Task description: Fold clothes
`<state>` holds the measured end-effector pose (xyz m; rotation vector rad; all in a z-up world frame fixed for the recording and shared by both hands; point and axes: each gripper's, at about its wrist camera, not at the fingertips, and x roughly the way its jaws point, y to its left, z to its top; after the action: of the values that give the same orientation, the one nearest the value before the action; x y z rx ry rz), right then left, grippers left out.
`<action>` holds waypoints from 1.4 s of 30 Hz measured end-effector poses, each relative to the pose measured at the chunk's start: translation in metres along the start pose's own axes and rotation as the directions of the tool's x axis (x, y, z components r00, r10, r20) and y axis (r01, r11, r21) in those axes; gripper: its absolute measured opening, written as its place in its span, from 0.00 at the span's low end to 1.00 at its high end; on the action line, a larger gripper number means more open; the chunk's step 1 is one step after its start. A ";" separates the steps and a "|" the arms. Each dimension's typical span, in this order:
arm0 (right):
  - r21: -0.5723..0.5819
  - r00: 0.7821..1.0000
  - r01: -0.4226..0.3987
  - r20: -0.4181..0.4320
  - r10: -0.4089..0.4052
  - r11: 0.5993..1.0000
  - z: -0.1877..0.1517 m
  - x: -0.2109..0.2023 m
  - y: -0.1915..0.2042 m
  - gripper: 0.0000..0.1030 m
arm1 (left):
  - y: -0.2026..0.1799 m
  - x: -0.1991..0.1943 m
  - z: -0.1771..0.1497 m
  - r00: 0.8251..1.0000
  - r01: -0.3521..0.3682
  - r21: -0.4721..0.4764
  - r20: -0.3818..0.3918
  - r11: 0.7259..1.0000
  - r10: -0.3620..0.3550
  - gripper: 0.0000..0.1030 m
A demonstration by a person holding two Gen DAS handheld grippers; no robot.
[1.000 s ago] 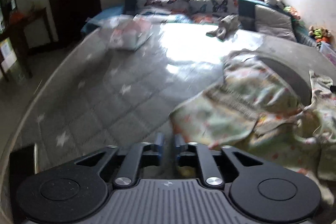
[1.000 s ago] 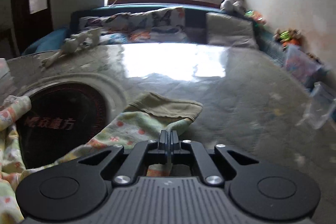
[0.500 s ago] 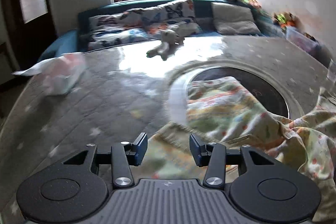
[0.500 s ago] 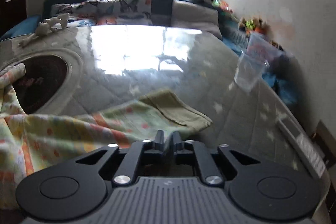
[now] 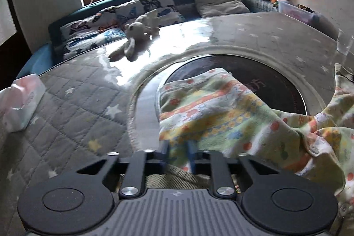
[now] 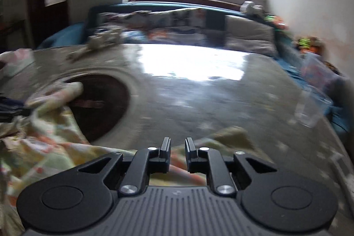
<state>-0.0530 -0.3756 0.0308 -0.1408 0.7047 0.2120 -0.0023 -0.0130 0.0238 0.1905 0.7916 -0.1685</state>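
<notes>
Flowery cloth point(image 5: 223, 112) spread loose on the gray quilted bed point(image 5: 73, 107), part over the dark round patch point(image 5: 276, 81), ready for folding; left gripper point(image 5: 178, 153) low at its edge, fingers apart with cloth between, likely to pinch it; right gripper point(image 6: 177, 147) above the cloth, fingers apart, holding nothing

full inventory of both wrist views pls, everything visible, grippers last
patterned garment: 1, pale green with orange and yellow print, crumpled over the near right of the table, partly across the dark disc
dark disc: 1, dark brown with red lettering, set in a pale ring in the table
table cover: 1, grey quilted with stars, under a glossy sheet
plush toy: 1, grey-white, far side of the table
tissue pack: 1, white and pink, left edge
butterfly cushions: several, white with print, on the blue sofa behind
grey cushion: 1, right of them
clear container: 1, right edge
left gripper: black, jaws apart, garment edge between them
right gripper: black, jaws apart, over the garment
</notes>
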 end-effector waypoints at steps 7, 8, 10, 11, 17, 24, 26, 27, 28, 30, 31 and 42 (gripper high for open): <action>-0.106 0.982 -0.190 -0.045 0.186 0.976 0.023 0.034 0.057 0.16 | 0.008 -0.013 -0.002 0.999 -0.032 -0.013 0.026 0.999 0.032 0.00; -0.114 0.976 -0.216 -0.056 0.211 0.970 0.026 0.040 0.064 0.18 | 0.010 -0.016 -0.002 0.999 -0.041 -0.015 0.032 0.999 0.041 0.00; -0.125 0.962 -0.270 -0.080 0.262 0.955 0.031 0.052 0.077 0.21 | 0.016 -0.022 -0.003 0.998 -0.048 -0.028 0.039 0.998 0.049 0.00; -0.130 0.954 -0.297 -0.092 0.286 0.946 0.034 0.058 0.084 0.21 | 0.019 -0.024 -0.003 0.998 -0.051 -0.033 0.043 0.998 0.053 0.00; -0.170 0.932 -0.356 -0.136 0.336 0.919 0.041 0.087 0.117 0.25 | 0.028 -0.031 -0.010 0.996 -0.082 -0.041 0.037 0.996 0.083 0.00; -0.178 0.923 -0.380 -0.134 0.360 0.908 0.043 0.101 0.133 0.14 | 0.035 -0.037 -0.020 0.994 -0.105 -0.062 0.017 0.992 0.106 0.00; -0.193 0.929 -0.367 -0.129 0.348 0.910 0.044 0.098 0.135 0.05 | 0.037 -0.038 -0.023 0.994 -0.111 -0.066 0.012 0.992 0.112 0.00; -0.203 0.936 -0.349 -0.116 0.331 0.915 0.044 0.096 0.135 0.04 | 0.037 -0.038 -0.023 0.993 -0.114 -0.067 0.011 0.991 0.115 0.00; -0.220 0.949 -0.314 -0.083 0.303 0.924 0.045 0.091 0.135 0.04 | 0.037 -0.038 -0.024 0.993 -0.116 -0.068 0.010 0.991 0.117 0.00; -0.246 0.969 -0.243 -0.017 0.246 0.938 0.048 0.081 0.132 0.04 | 0.036 -0.036 -0.023 0.992 -0.122 -0.066 0.006 0.990 0.123 0.00; -0.241 0.980 -0.187 0.024 0.198 0.952 0.052 0.075 0.126 0.03 | 0.036 -0.035 -0.023 0.992 -0.125 -0.065 0.004 0.990 0.125 0.00; -0.053 0.999 -0.030 -0.024 0.029 0.998 0.061 0.087 0.048 0.14 | 0.055 -0.025 -0.017 0.992 -0.122 -0.138 -0.034 0.983 0.118 0.08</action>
<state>0.0382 -0.3042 0.0169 -0.1836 0.7246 0.2579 -0.0189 0.0457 0.0361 0.1075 0.8120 0.0034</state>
